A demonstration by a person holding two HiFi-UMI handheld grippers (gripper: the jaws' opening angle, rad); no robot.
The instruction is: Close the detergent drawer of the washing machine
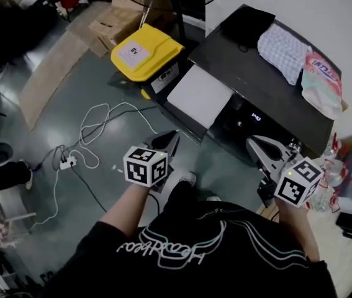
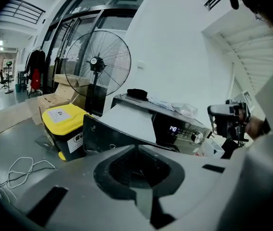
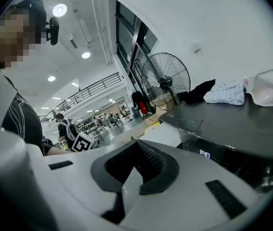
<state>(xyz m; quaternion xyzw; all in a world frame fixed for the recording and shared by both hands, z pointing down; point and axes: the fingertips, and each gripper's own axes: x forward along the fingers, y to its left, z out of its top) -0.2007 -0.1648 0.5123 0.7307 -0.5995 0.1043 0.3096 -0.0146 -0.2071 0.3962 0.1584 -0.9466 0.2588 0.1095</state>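
Note:
The washing machine [image 1: 269, 73] has a dark top and stands at the upper right of the head view. Its detergent drawer [image 1: 197, 97] is pulled out toward me, white on top with a dark front; the left gripper view has the drawer [image 2: 129, 121] straight ahead. A lit display [image 1: 254, 117] glows on the control panel. My left gripper [image 1: 173, 136] is shut and empty, a short way in front of the drawer's front. My right gripper [image 1: 254, 143] is also shut and empty, just below the control panel. In their own views, both the left gripper [image 2: 137, 147] and the right gripper [image 3: 137, 143] have jaws together.
A yellow-lidded bin [image 1: 146, 51] stands left of the drawer, with cardboard boxes [image 1: 117, 20] behind it. A black cloth [image 1: 247, 27], a checked cloth [image 1: 284, 48] and a pink pouch [image 1: 321, 79] lie on the machine's top. A cable with a power strip [image 1: 70, 161] trails on the floor. A fan [image 2: 97, 64] stands behind.

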